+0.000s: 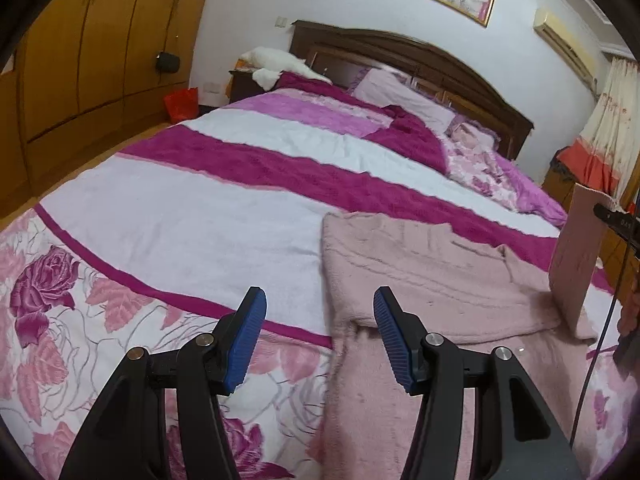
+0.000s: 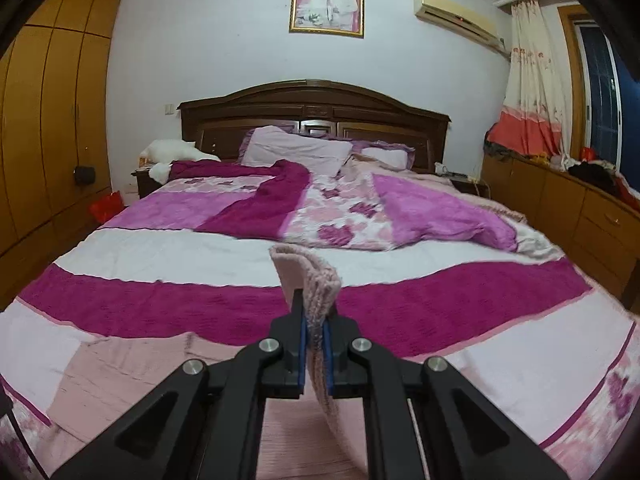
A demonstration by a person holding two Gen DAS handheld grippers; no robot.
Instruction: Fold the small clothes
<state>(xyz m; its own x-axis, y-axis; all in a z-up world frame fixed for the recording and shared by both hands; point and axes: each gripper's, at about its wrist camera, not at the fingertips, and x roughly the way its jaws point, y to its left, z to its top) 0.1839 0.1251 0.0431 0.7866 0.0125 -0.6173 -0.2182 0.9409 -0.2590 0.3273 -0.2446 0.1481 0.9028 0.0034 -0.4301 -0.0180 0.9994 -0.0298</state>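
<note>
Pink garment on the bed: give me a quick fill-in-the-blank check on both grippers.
1. The right gripper is shut on a lifted ____ of the pink garment.
2. The left gripper holds ____.
3. The garment lies on the ____.
4. On the wall above the headboard hangs a framed ____.

Missing: edge; nothing; bed; photo

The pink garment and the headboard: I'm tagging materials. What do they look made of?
Pink garment: looks like fleece or terry, matte; its surface is fuzzy and the edge in the right gripper shows thick pile. Headboard: apparently dark wood, semi-gloss, with carved panels.
</note>
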